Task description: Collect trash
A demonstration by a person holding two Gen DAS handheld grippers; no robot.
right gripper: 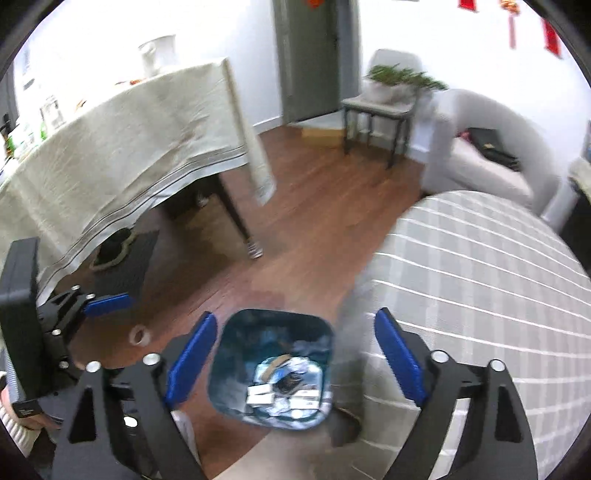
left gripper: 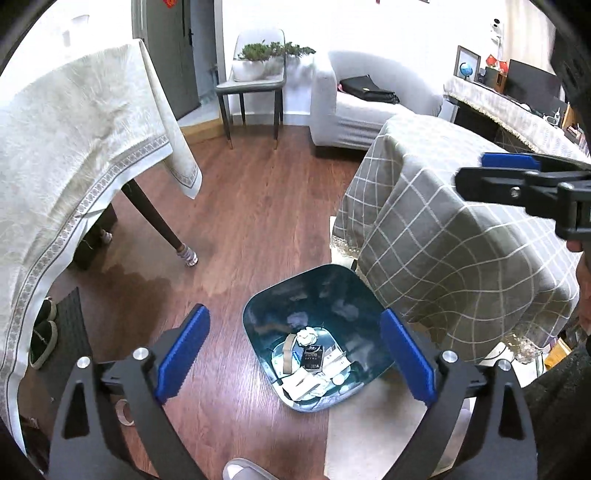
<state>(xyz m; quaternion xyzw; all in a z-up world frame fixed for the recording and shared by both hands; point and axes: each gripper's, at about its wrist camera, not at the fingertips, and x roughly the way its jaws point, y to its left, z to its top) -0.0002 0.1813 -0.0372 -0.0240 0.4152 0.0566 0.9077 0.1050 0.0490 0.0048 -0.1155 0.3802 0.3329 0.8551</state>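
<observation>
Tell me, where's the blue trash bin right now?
The trash bin stands on the wooden floor at the corner of the grey checked tablecloth, low in the middle of both wrist views, with papers inside.

Reddish wooden floor (left gripper: pixel 251 206) runs through a bright room with white walls (left gripper: pixel 388 26). On one side a table under a cream cloth (left gripper: pixel 74 140), its dark leg (left gripper: pixel 155 221) showing. Opposite, a surface draped in grey checked cloth (left gripper: pixel 461 229). At the back, a grey door (right gripper: pixel 310 59), a chair (left gripper: pixel 255 85) carrying a potted plant (left gripper: pixel 273 51), and a white sofa (left gripper: pixel 354 107) with a black bag (left gripper: pixel 369 88). A dark mat (right gripper: pixel 129 262) lies under the table.
</observation>
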